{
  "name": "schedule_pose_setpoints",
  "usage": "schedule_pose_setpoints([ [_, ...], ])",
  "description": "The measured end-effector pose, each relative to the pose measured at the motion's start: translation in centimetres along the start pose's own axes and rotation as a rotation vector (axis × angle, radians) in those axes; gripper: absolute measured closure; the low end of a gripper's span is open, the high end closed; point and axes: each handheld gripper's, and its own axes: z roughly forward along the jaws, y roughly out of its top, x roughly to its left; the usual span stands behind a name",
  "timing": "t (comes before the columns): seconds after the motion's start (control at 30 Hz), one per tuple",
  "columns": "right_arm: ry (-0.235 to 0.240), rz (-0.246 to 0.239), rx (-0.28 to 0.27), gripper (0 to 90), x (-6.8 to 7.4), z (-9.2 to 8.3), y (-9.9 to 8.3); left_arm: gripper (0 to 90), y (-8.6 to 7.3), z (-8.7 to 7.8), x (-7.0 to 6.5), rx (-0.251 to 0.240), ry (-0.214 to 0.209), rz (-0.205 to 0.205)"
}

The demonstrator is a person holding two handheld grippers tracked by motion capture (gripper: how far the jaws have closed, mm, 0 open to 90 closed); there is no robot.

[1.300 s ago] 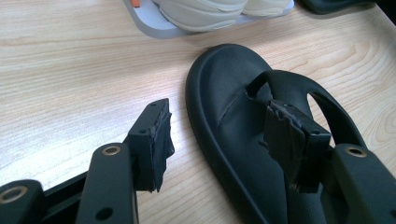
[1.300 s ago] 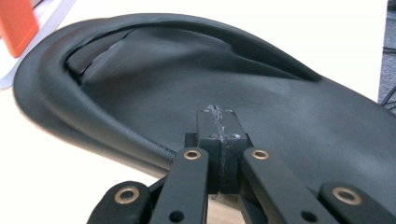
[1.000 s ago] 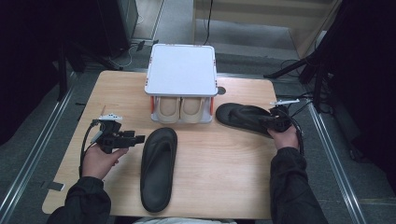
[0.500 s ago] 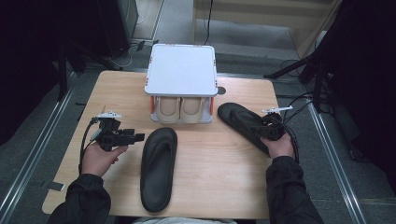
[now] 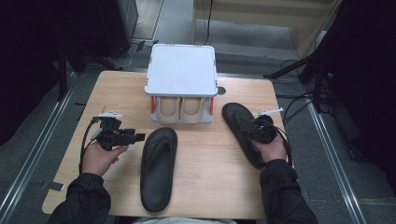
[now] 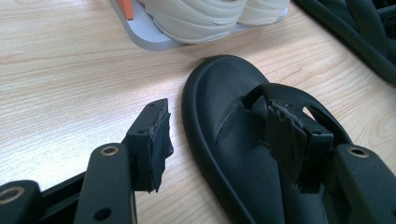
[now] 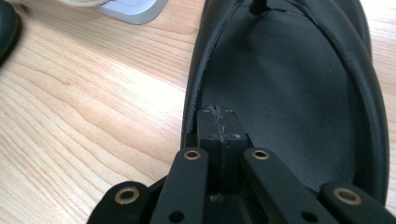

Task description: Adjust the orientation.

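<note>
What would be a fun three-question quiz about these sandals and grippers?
1. True or false: the right gripper has its jaws shut.
2. How many black sandals lie on the table?
3. What sits under the white rack: A) cream shoes, B) red boots, C) books?

Key: 1. True; its jaws meet over the right sandal. 2. Two; the other is the left sandal, beside the open left gripper. 3. A.

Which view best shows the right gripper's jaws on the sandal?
The right gripper view: the right gripper has its jaws shut together over the right sandal's edge. The high view shows it small, under the hand. The left gripper view catches just that sandal's strap.
</note>
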Motion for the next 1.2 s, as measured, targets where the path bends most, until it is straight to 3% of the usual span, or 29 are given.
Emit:
schedule_pose_setpoints([
  [0.3,-0.009,-0.025,-0.008,90.0,1.3,0.7,0.4,40.8,0.1,0.1,0.0,0.000,0.002,0.003],
  [0.8,0.032,0.002,-0.033,90.0,2.0,1.7,1.4,40.8,0.1,0.2,0.0,0.014,0.000,0.005],
  [1.0,0.047,0.007,-0.059,80.5,1.7,0.6,1.4,40.6,0.1,0.3,0.0,0.016,-0.001,0.005],
  [1.2,0.023,0.005,-0.122,70.2,1.2,-1.4,1.2,40.1,0.1,0.3,0.0,0.018,0.000,0.009],
])
